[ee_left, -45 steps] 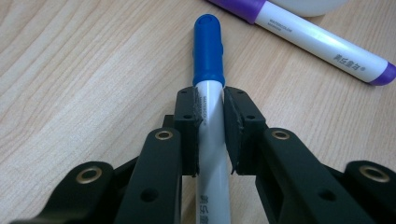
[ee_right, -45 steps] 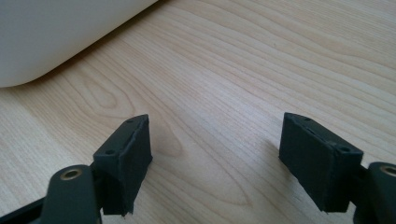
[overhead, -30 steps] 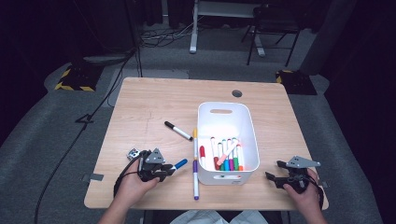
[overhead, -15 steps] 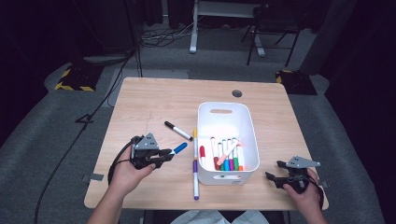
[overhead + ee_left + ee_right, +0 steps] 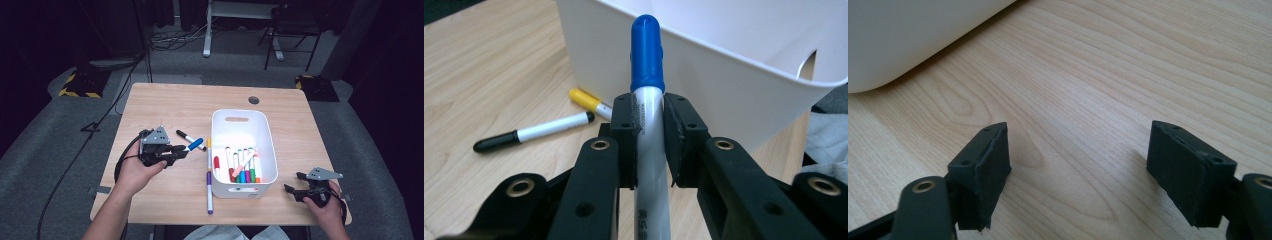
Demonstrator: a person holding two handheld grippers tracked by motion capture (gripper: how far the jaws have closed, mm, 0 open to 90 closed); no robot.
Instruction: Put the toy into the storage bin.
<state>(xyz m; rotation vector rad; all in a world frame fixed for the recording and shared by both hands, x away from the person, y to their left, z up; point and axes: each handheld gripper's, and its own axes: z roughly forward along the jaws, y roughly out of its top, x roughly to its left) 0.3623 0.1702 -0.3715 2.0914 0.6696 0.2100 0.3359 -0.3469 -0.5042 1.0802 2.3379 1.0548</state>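
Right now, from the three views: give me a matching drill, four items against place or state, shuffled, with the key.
1. blue-capped marker
2. black-capped marker
3. right claw
4. white bin

A. open over bare table
B. holds several markers
C. clamped in the left claw
D. lying on the table left of the bin

Pairs: 1-C, 2-D, 3-A, 4-B

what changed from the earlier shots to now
The left gripper, shut on the blue-capped marker, has lifted off the table's near edge and moved up and toward the white bin; the grip itself was already closed a second ago. The right gripper stayed open at the near right corner. The black-capped marker, the yellow and purple markers and the bin kept their places.
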